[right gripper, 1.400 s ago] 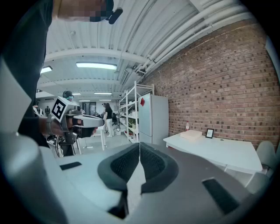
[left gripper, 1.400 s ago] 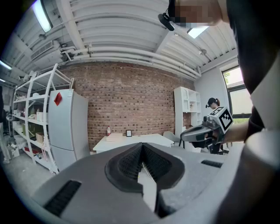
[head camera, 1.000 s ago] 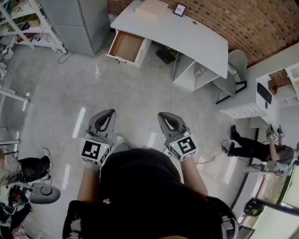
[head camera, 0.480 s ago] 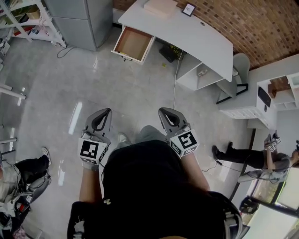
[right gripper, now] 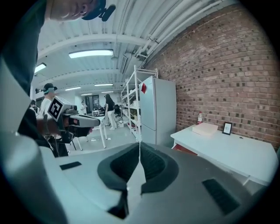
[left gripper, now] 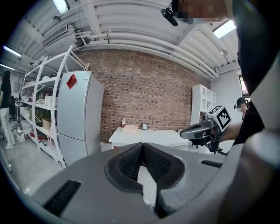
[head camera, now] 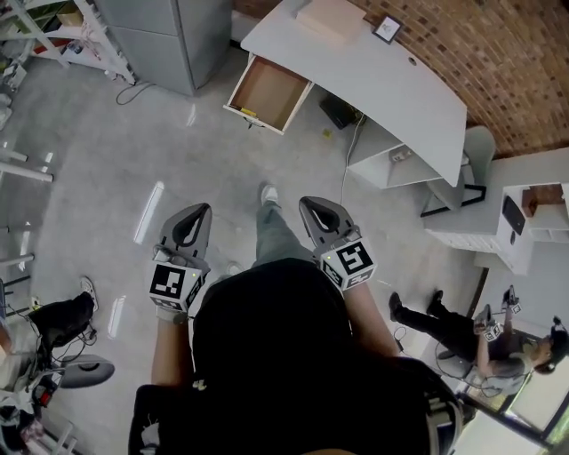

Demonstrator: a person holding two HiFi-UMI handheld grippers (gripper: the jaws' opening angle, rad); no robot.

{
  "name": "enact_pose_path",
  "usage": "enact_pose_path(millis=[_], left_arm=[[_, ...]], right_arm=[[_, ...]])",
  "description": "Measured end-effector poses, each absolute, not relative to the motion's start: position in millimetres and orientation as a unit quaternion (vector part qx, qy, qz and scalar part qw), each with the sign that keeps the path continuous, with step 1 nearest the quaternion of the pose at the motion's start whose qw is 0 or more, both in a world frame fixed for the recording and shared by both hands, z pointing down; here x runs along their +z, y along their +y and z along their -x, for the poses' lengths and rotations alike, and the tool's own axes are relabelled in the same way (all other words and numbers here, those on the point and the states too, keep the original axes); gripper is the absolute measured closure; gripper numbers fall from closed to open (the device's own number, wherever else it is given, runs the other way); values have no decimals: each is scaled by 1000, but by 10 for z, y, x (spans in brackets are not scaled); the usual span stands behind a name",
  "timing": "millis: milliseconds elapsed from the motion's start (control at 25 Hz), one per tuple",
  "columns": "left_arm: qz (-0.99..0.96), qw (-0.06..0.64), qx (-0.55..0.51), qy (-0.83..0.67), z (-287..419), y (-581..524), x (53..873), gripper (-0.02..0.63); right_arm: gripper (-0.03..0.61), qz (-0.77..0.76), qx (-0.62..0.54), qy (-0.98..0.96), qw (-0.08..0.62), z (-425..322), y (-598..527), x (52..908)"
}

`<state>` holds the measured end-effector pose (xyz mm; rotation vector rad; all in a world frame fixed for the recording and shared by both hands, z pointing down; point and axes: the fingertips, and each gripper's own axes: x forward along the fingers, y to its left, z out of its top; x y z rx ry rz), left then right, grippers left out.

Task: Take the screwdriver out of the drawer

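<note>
Moving closer: the desk [head camera: 373, 80] is sitting nearer than a second ago.
Left gripper [head camera: 199, 213] and right gripper [head camera: 313, 208] are hanging well short of the desk, jaws pressed together on nothing; the screwdriver [head camera: 248, 112], a yellow speck, is lying in the open drawer [head camera: 271, 89] at the desk's left end.

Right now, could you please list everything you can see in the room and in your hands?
desk: one, white, top centre
drawer: one, brown inside, open, desk's left end
small item: one, yellow, in drawer; too small to identify
box: one, beige, on desk
frame: one, black, on desk
fridge: one, grey, left of desk
rack: one, white, top left
chair: one, grey, right of desk
person: one, dark clothes, lower right
left tongs: one, grey, shut, empty
right tongs: one, grey, shut, empty
</note>
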<state>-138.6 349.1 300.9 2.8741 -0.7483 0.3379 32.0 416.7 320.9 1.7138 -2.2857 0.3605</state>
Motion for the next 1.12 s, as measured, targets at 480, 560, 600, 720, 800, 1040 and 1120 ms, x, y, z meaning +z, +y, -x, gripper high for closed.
enact_pose_path(millis=[480,560,600,720,800,1040,1120], left_arm=[[-934,97,155,-308,5,1909,3072,609],[-928,101,165,-318,-173,1717,3111,609],[-925,104,170,-323,-242,1637,3121,609],[-914,118,178,-346,-389,1445,3134,609],[-907,123,182,-359,-442,1330,3153,609],[-893,126,195,-386,-424,1005,3225,609],[-888,129,200,-394,-369,921,3262,609]], right_arm=[[563,-499,167,-836,155,-1566,2375,3548],[562,-485,169,-843,158,-1718,2141,3599],[562,-479,169,-847,159,-1779,2032,3619],[561,-462,177,-855,156,-1919,1756,3684],[561,-451,182,-859,158,-1984,1601,3749],[551,-418,194,-869,180,-2011,1167,4041],[548,-409,201,-870,188,-1966,1046,4158]])
